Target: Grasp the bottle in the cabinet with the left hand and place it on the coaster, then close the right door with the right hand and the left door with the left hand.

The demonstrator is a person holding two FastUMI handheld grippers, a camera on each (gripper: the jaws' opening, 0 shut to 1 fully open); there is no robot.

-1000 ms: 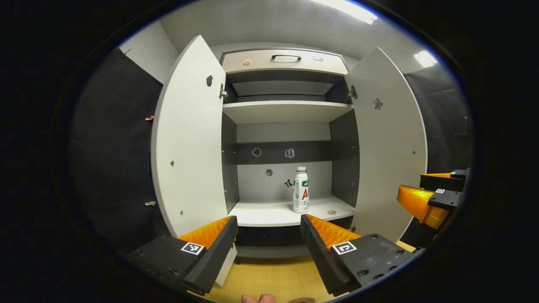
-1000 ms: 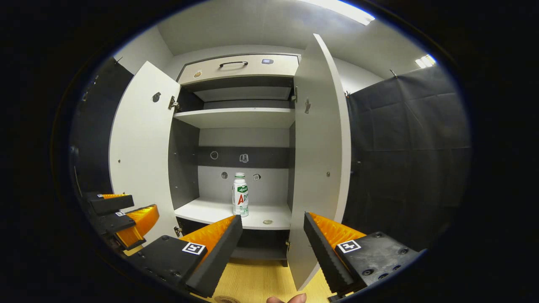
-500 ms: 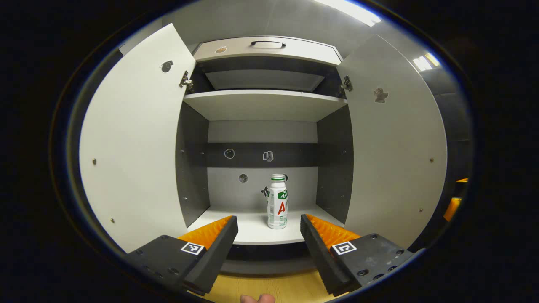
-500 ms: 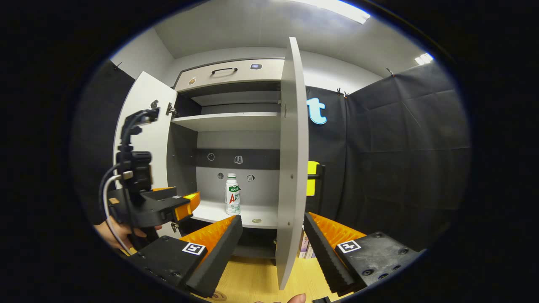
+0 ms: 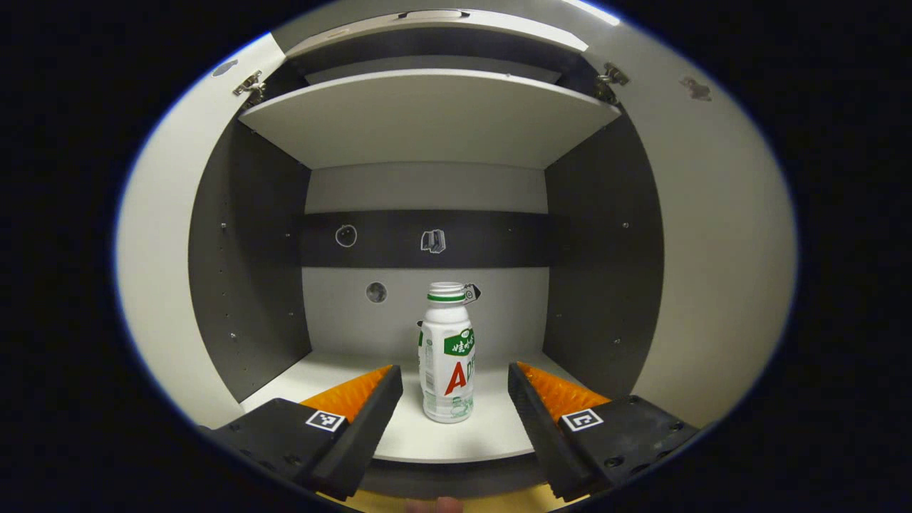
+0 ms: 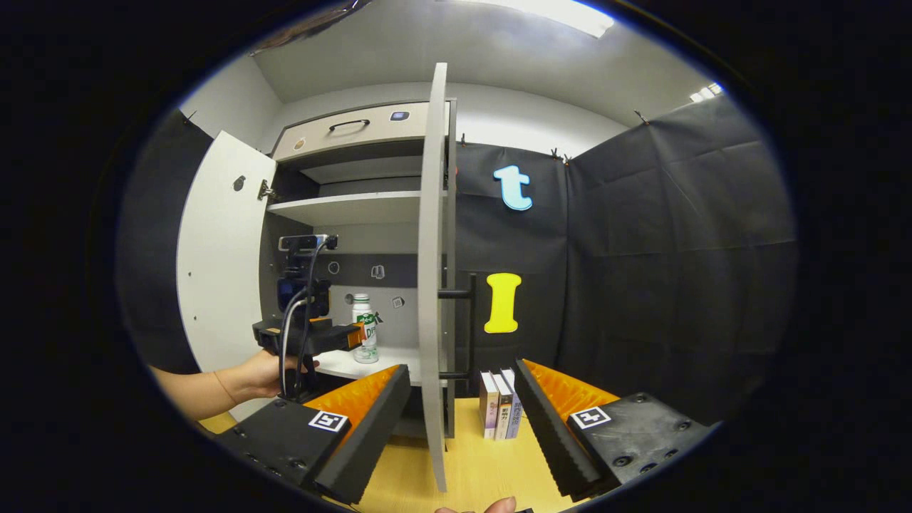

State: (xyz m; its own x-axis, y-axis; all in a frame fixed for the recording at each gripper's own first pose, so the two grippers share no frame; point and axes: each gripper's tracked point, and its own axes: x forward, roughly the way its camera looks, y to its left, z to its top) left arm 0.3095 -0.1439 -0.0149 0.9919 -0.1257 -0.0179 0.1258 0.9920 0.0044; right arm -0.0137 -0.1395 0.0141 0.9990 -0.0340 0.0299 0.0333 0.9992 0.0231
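Fingers of left gripper (image 5: 454,377) spread wide, flanking bottle (image 5: 447,354) without touching. Bottle upright on lower cabinet shelf (image 5: 456,434). Right gripper (image 6: 462,374) fingers wide, holding nothing, facing edge of right door (image 6: 432,285). Books (image 6: 500,404) on bench (image 6: 477,463).

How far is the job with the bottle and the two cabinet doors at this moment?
Nothing is finished. In hand: the left gripper is open at the shelf, the bottle standing upright ahead between its fingers, not yet grasped. Left: grasp it, place it on the coaster, then close both doors; the right door stands open, beside the open right gripper.
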